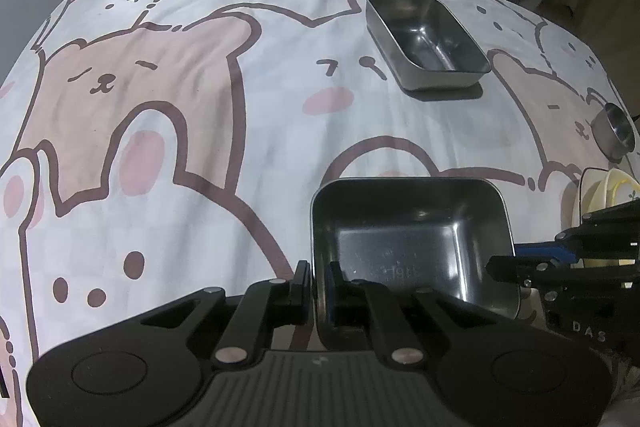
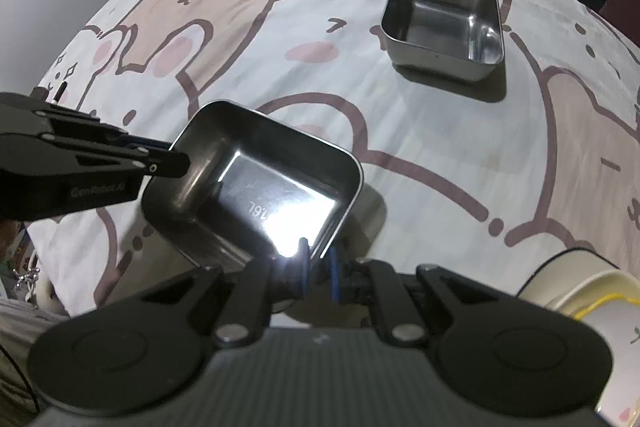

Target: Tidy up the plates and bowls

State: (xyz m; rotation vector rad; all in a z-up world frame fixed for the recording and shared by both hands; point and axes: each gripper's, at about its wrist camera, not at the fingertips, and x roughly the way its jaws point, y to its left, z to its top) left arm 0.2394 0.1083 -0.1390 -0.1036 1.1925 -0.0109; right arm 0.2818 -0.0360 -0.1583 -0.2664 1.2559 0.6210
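Near steel container [image 1: 412,247]: rim wall clamped between left gripper [image 1: 318,285] fingers on one side, right gripper [image 2: 319,269] fingers on another. Second steel container [image 1: 426,39] stands well apart on bear-print cloth [image 1: 200,107].

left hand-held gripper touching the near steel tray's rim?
Touching. Left wrist view: left hand-held gripper is shut on the near steel tray, one finger on each side of its wall.

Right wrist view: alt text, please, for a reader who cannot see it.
Both grippers, right and left, are shut on opposite walls of a rectangular steel container over a bear-print tablecloth. A second steel container sits beyond; cream dishes lower right.
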